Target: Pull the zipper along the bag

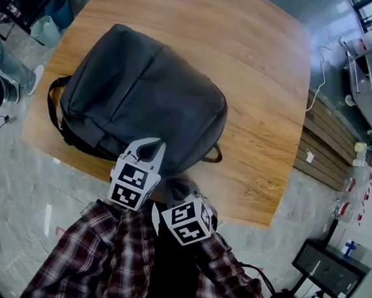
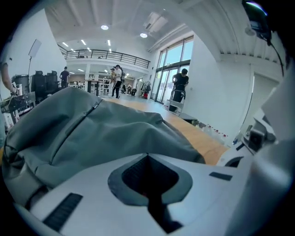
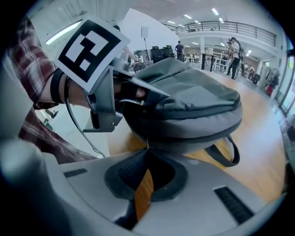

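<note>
Dark backpack (image 1: 145,95) is laid at desk's (image 1: 259,67) near edge, fabric pinched by left gripper (image 1: 148,149) fingers, zipper pull (image 3: 147,143) apparently nipped by right gripper (image 3: 147,149) fingers; pull judged barely begun, approx. whole track left.

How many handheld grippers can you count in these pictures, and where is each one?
2. The left gripper is at the backpack's near edge, jaws together; the right gripper sits beside it, lower, apparently pinching a thin zipper pull. None seems hidden.
</note>
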`<state>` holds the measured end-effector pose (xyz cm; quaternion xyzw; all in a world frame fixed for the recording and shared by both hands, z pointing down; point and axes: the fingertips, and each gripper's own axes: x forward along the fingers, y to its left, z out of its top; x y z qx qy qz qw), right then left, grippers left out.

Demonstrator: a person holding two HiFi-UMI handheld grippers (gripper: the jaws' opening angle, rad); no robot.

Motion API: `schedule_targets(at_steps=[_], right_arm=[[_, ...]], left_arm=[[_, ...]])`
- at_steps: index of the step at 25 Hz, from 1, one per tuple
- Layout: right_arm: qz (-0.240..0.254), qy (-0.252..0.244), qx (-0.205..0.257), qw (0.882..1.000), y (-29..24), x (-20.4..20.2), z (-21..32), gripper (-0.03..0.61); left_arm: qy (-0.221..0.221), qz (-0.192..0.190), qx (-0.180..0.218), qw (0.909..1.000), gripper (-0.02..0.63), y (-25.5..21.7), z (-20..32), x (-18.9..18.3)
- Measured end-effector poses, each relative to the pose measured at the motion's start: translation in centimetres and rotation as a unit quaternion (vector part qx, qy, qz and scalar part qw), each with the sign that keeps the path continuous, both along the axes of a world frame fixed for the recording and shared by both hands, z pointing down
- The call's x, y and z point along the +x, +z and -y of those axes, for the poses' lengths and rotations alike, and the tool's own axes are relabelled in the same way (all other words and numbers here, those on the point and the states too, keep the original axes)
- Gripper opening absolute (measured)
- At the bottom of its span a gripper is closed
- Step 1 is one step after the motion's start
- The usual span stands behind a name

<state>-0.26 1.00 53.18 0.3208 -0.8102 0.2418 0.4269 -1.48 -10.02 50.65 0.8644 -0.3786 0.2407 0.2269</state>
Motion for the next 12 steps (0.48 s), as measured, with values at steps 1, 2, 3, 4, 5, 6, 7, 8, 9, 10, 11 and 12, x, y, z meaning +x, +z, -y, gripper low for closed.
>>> schedule_targets(at_steps=[1,2,3,4,5,6,7,8,9,10,11,12], right_arm=[[-0.012,-0.003,0.006,1.000,0.1,0.8,0.2,0.011],[-0.026,-0.003,0.012,1.000,0.2,1.8,0.6,0.011],[-0.039,-0.001,0.017,0.999,0.3,3.0,1.0,0.011],[-0.049,0.005,0.022,0.999,0.3,4.4,1.6,0.011],[-0.057,0.012,0.026,0.998,0.2,5.9,2.2,0.011],[-0.065,0.018,0.030,0.997,0.1,7.4,3.0,0.011],[-0.072,0.022,0.035,0.997,-0.1,8.7,3.7,0.011],[-0.079,0.021,0.039,0.996,-0.3,9.6,4.5,0.011],[-0.087,0.017,0.044,0.995,-0.5,10.4,5.2,0.012],[-0.096,0.012,0.050,0.994,-0.6,11.0,5.9,0.011],[-0.103,0.011,0.055,0.993,-0.7,11.5,6.5,0.011],[-0.106,0.015,0.057,0.993,-0.7,12.1,7.1,0.011]], left_arm=[[0.004,0.003,0.003,1.0000,0.011,0.0,-0.1,0.1],[0.009,0.006,0.006,0.9999,0.011,-0.1,-0.1,0.1],[0.014,0.009,0.010,0.9998,0.011,-0.1,-0.2,0.1],[0.020,0.012,0.014,0.9996,0.011,0.0,-0.3,0.1],[0.025,0.015,0.019,0.9994,0.011,0.0,-0.4,0.1],[0.028,0.018,0.022,0.9992,0.011,0.0,-0.4,0.1],[0.030,0.019,0.024,0.9991,0.011,0.0,-0.4,0.1],[0.031,0.020,0.024,0.9990,0.011,0.0,-0.4,0.1],[0.033,0.019,0.022,0.9990,0.011,0.1,-0.4,0.2],[0.036,0.018,0.020,0.9990,0.011,0.1,-0.5,0.2],[0.039,0.016,0.017,0.9990,0.011,0.1,-0.5,0.3],[0.042,0.015,0.014,0.9989,0.011,0.1,-0.6,0.3]])
